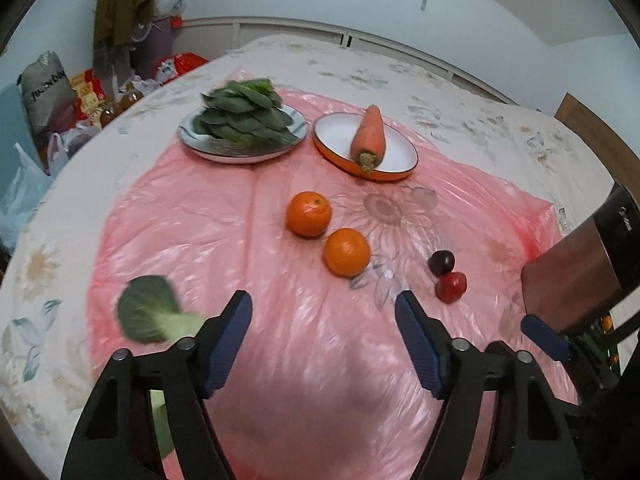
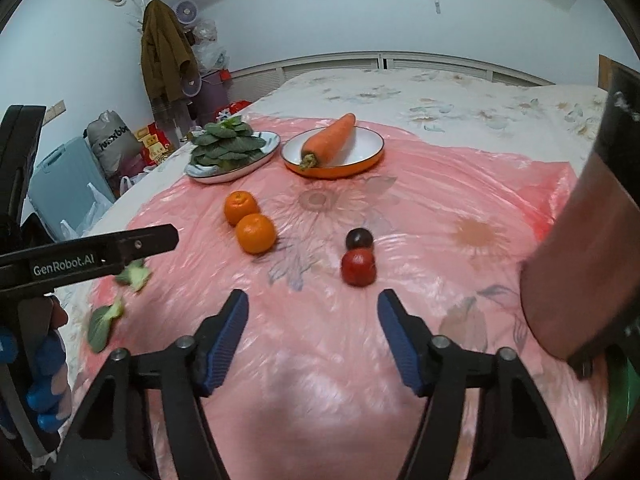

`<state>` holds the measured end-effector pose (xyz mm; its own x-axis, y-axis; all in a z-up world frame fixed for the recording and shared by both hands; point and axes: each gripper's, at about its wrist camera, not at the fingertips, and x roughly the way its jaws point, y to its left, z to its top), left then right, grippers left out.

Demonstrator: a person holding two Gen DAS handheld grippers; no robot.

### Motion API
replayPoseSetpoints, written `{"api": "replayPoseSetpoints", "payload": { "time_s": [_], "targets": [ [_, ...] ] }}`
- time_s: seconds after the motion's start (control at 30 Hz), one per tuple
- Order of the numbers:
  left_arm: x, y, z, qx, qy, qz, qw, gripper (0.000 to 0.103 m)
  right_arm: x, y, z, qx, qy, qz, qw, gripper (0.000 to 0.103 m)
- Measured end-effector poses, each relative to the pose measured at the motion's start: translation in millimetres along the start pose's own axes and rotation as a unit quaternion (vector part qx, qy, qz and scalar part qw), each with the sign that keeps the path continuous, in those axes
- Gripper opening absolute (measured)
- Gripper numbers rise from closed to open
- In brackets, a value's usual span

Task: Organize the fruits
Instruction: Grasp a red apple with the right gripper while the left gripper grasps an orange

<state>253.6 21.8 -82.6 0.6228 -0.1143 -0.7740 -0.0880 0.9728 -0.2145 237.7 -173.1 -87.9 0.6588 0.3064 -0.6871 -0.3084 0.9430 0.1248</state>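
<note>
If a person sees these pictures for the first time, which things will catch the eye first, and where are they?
The two oranges touch each other in the middle of the pink plastic sheet, with a dark plum and a red fruit to their right. Behind them, a big carrot lies across an orange-rimmed plate, beside a plate of piled green leaves.

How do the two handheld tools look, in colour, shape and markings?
Both look alike. The left tool has a black plastic frame of triangular struts with silver pivot pins, and two fingers with ribbed blue pads. The right tool has the same build. In the right wrist view, the left tool's black side bar shows white "GenRobot.AI" lettering. No cables or sleeves show.
</note>
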Motion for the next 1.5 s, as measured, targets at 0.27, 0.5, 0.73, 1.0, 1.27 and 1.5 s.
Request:
{"api": "replayPoseSetpoints", "payload": {
  "time_s": [0.27,0.5,0.73,1.0,1.27,1.5],
  "targets": [
    [50.7,-17.7,15.4,-0.003,0.019,0.007,0.9998,0.064,48.6,-26.0,14.6,0.014,0.019,-0.003,1.000,0.074],
    [83.5,-20.3,20.6,-0.016,0.034,0.030,0.9989,0.064,74.7,-33.1,16.0,0.012,0.044,-0.004,0.999,0.066],
    [100.6,-20.3,18.5,-0.021,0.041,0.045,0.9979,0.064,87.6,-31.7,17.9,-0.006,0.056,-0.002,0.998,0.051],
    [113.5,-19.2,18.4,-0.028,0.047,0.056,0.9969,0.064,96.0,-37.4,17.2,-0.002,0.069,0.008,0.998,0.029],
    [118.0,-18.6,16.4,-0.027,0.049,0.057,0.9968,0.062,100.7,-38.0,15.7,-0.003,0.076,0.010,0.997,0.029],
    [112.2,-12.9,14.5,-0.028,0.039,0.040,0.9981,0.044,95.6,-38.5,14.8,0.004,0.064,0.013,0.998,0.027]
  ]
}}
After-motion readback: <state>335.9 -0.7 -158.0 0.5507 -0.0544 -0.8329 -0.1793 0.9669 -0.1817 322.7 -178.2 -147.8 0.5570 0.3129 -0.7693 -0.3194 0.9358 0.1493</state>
